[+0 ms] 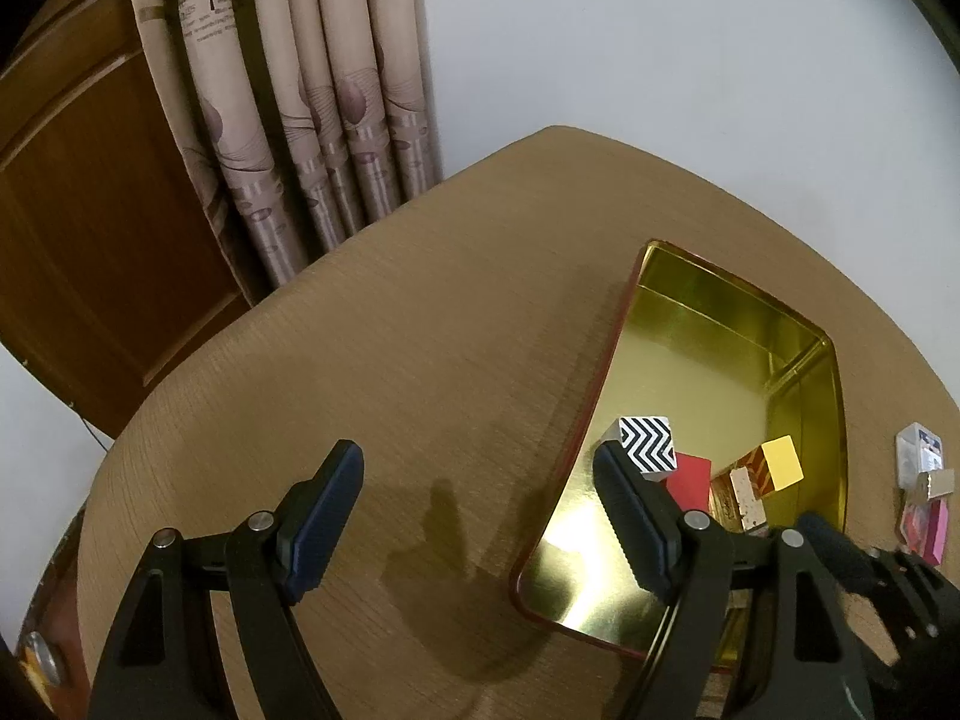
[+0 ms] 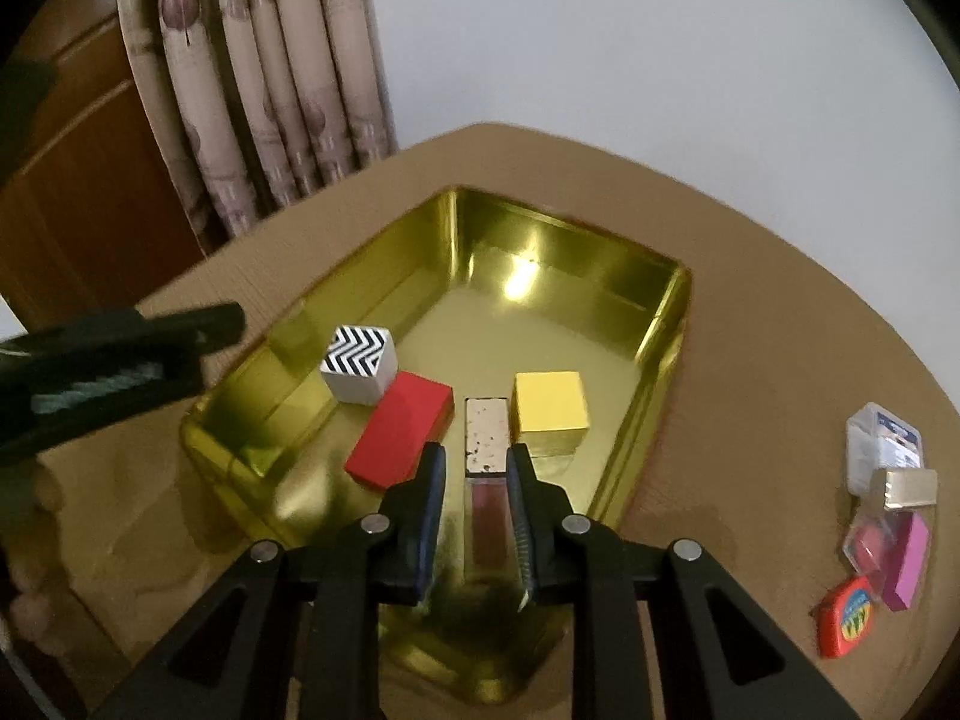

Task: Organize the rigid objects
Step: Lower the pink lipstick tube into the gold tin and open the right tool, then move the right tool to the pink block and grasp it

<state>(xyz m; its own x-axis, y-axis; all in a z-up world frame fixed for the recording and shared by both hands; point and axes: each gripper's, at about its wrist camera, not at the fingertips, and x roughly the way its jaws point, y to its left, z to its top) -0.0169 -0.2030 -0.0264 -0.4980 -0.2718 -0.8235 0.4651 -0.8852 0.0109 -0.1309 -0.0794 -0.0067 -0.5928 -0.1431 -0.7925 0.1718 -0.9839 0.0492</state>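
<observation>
A gold tin tray [image 2: 654, 324] sits on the round wooden table [image 2: 750, 300]. In it lie a black-and-white chevron cube [image 2: 358, 363], a red block [image 2: 402, 435], a speckled white bar [image 2: 487, 433] and a yellow cube [image 2: 550, 405]. My right gripper [image 2: 477, 468] hovers over the tray's near part, its jaws apart either side of the speckled bar's near end, not closed on it. My left gripper [image 1: 480, 480] is open and empty above the table, left of the tray [image 1: 828, 360]; its right finger overlaps the tray's edge near the chevron cube [image 1: 648, 443].
Right of the tray lie a clear plastic case [image 2: 882, 441], a small metallic box [image 2: 909, 487], a pink block [image 2: 909, 561] and an orange tape measure [image 2: 849, 618]. A curtain [image 2: 258, 90] and a wooden door [image 1: 90, 240] stand behind the table.
</observation>
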